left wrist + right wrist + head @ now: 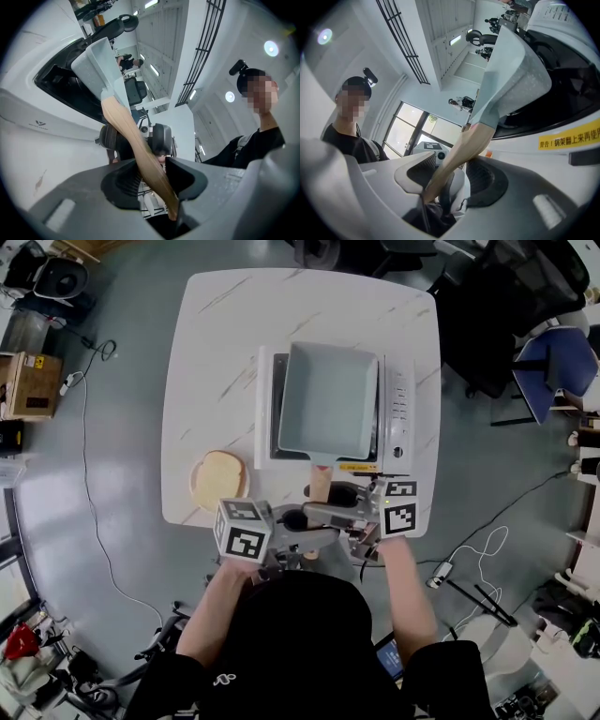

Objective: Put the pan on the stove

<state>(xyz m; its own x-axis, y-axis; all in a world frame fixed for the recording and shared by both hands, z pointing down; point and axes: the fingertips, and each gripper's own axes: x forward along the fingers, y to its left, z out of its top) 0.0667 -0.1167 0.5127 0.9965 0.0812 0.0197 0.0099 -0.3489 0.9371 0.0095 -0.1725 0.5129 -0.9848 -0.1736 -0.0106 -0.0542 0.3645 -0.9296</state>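
Head view, one pan [328, 399], one stove [398, 413]

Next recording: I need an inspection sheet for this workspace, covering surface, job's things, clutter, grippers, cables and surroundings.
Surface: white marble-look table.
Job's things: pale grey rectangular pan on the white stove with black top; its wooden handle points toward the person.
Clutter: slice of bread on a round tan plate, front left of the table.
Grippers: left gripper and right gripper both open, jaws either side of the handle.
Cables: white cable on the floor at left; black cable at right.
Surroundings: grey floor, blue chair, black office chair.
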